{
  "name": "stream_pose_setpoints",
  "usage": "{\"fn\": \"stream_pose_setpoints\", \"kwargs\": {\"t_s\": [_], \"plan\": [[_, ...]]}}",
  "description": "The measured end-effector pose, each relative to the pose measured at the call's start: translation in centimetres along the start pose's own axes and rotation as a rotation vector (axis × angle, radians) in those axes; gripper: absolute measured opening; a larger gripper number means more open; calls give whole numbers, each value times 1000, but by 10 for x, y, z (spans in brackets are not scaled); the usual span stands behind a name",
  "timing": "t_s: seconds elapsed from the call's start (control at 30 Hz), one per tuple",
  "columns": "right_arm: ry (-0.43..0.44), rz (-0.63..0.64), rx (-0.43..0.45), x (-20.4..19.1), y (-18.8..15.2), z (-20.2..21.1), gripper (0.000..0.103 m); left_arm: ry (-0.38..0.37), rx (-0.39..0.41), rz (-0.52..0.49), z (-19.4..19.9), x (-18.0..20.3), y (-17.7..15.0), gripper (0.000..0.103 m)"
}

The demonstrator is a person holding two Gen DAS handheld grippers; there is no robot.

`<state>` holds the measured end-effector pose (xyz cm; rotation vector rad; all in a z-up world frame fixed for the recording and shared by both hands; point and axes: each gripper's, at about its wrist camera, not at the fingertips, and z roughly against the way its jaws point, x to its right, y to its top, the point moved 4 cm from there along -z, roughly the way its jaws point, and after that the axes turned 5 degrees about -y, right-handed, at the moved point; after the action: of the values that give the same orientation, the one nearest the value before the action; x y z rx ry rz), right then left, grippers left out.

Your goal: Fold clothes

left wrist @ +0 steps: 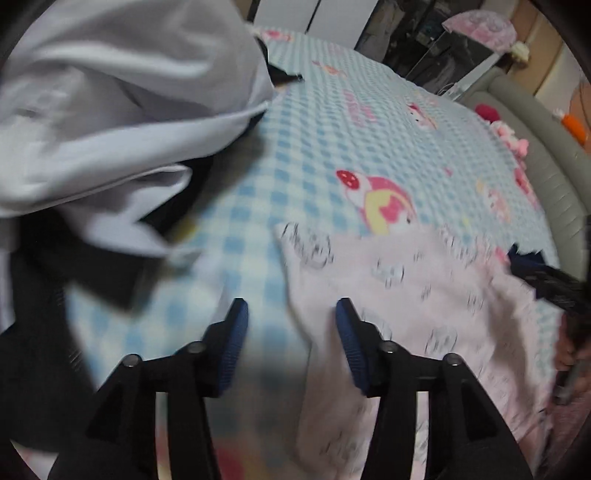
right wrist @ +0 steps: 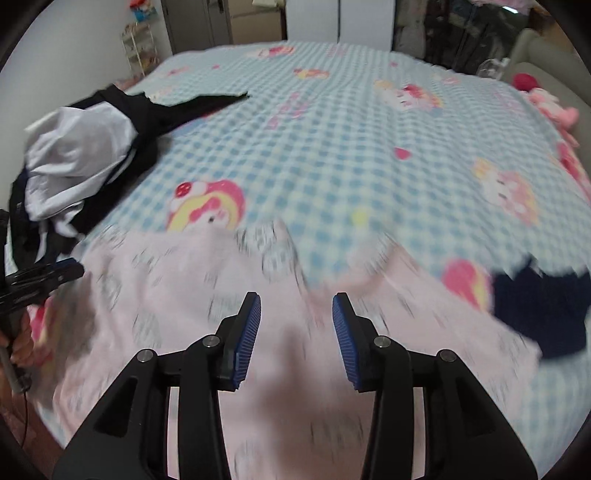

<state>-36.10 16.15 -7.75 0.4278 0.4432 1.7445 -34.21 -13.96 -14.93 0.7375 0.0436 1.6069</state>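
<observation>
Fabric is lying limp: we are hovering both the left gripper [left wrist: 291, 317] and right gripper [right wrist: 296, 310], jaws apart, over the pink garment [right wrist: 177, 295] on the checkered bedspread [right wrist: 332, 147]; we are judging its edges best for pinching.

Home bedroom, checked cartoon bedsheet [right wrist: 332, 147], padded headboard [left wrist: 535, 147], wardrobe doors [right wrist: 365, 22]

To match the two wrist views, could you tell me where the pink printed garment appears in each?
Left wrist: pink printed garment at lower right, under the right finger.
Right wrist: it fills the lower half.
Shared landmark: the strawberry-hat cartoon just beyond its far edge.
</observation>
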Motion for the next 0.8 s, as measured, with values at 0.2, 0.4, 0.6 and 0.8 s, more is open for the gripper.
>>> {"fn": "stream_pose_setpoints", "kwargs": {"t_s": [0.2, 0.4, 0.6, 0.8], "plan": [[100, 106, -203, -26, 14, -97, 41, 16, -24, -138, -13, 20, 10, 4], [138, -40, 3, -3, 31, -66, 6, 58, 75, -188, -6, 26, 38, 4], [49, -151, -51, 20, 23, -111, 13, 98, -6, -52, -34, -12, 36, 13], [102, -114, 70, 10, 28, -31, 40, -117, 96, -39, 44, 25, -14, 50]]}}
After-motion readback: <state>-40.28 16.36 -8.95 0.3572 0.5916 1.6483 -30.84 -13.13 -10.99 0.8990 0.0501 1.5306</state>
